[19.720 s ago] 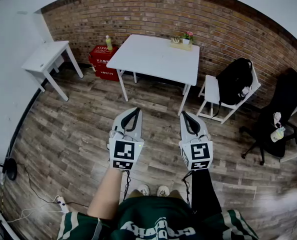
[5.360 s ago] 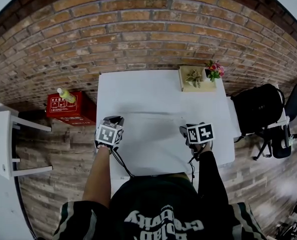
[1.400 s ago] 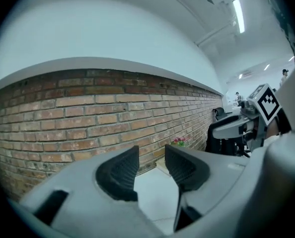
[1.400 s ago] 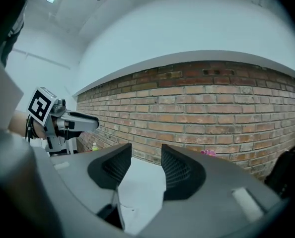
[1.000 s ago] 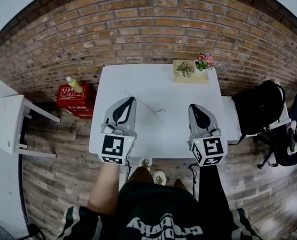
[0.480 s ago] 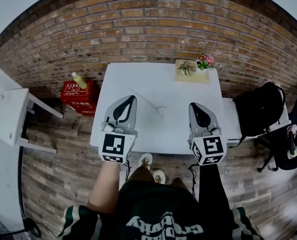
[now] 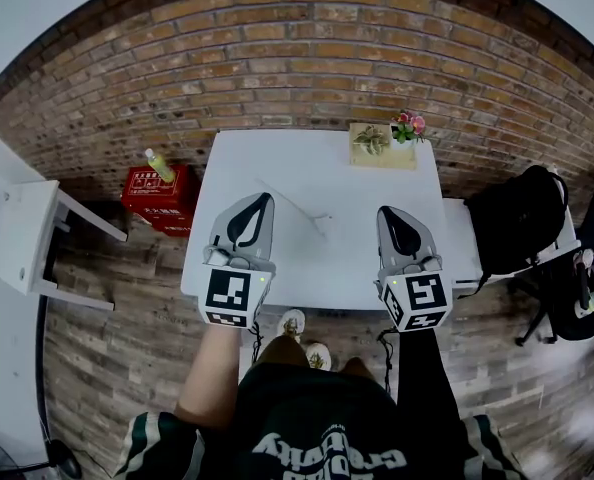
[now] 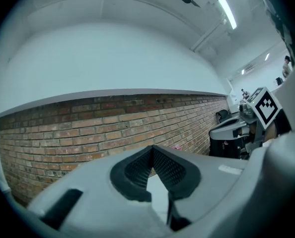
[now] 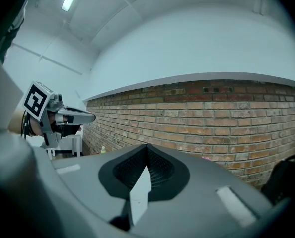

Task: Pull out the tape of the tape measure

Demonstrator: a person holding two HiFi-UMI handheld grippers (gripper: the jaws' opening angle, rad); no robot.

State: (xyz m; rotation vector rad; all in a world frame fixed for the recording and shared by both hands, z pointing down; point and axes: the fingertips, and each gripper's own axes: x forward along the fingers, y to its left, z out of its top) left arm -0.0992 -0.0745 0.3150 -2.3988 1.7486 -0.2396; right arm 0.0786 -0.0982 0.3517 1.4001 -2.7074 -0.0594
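Note:
A thin pale strip (image 7: 289,204) lies slantwise across the white table (image 7: 377,268); it looks like the pulled-out tape, and its case is too small to make out. My left gripper (image 7: 259,200) is held up in front of my body over the table's near left part, jaws shut and empty. My right gripper (image 7: 389,214) is level with it over the near right part, also shut and empty. In the left gripper view the jaws (image 8: 152,150) meet with nothing between them. The right gripper view shows its jaws (image 9: 146,150) the same. Neither gripper touches the strip.
A wooden planter (image 7: 382,144) with small plants sits at the table's far right edge, against the brick wall (image 7: 307,58). A red crate (image 7: 155,192) with a bottle (image 7: 157,164) stands left of the table, a white side table (image 7: 25,236) farther left, a chair with a black bag (image 7: 517,218) right.
Several seconds ago both grippers were low over the table; now they are raised and drawn back toward my body. Over the last second almost nothing has moved.

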